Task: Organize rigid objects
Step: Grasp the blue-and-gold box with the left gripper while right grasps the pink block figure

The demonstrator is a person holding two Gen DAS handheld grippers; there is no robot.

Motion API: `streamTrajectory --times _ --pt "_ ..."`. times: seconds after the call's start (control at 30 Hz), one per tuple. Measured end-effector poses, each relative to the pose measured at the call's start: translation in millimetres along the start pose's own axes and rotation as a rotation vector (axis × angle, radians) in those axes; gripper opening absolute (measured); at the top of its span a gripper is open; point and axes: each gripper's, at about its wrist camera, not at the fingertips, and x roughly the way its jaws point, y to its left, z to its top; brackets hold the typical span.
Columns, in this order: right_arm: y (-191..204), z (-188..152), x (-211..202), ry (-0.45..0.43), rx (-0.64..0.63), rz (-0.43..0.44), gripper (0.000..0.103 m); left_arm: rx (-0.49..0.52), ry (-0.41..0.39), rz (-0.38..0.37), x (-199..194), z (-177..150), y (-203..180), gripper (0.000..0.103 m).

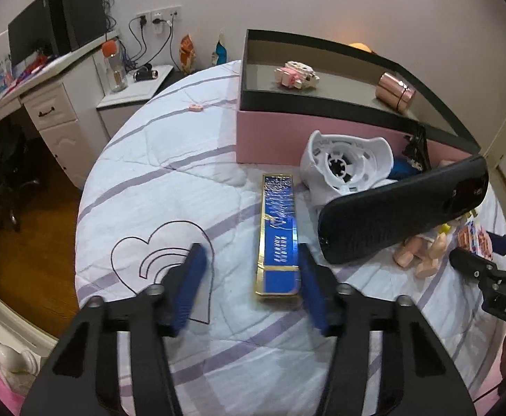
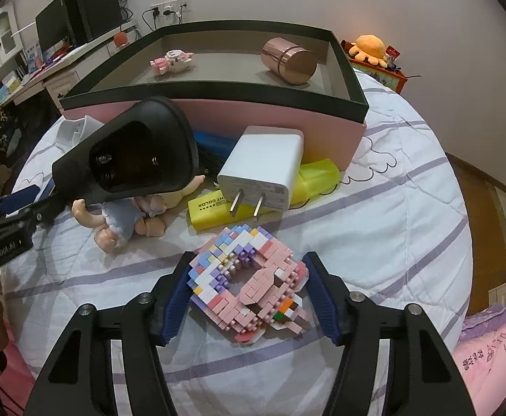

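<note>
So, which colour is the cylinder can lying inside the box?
Shiny rose-gold cylinder can, clearest in the right wrist view.

Even indoor light, strong fisheye bend in both of my views.

The room is lit softly from above, with a cool, slightly violet tint on the white bed cover. Shadows under the things are weak and short. In my left view a warm glow shows behind the box, and the copper cylinder has small bright reflections. The edges curve hard and fall into black corners. My left tool looks a little blurred.
</note>
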Motion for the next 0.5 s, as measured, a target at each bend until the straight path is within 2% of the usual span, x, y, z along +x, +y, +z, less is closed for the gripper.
streamTrajectory --times 0.03,0.1,0.3,0.5 --pt "-1.0 -0.6 -0.6 0.0 0.001 0.002 0.063 -0.004 0.0 -0.01 -0.4 0.3 1.6 0.035" --pt "-1.7 -1.0 -1.1 0.001 0.005 0.008 0.063 -0.01 0.007 -0.032 -0.6 1.1 3.2 0.026" --pt "-3.4 -2.3 -4.3 0.002 0.016 0.032 0.063 -0.021 0.003 -0.042 -3.8 -1.3 1.0 0.021" --pt "-7.1 -3.9 -7.0 0.001 0.027 0.048 0.063 -0.034 0.002 -0.054 -9.8 -6.5 0.0 0.021"
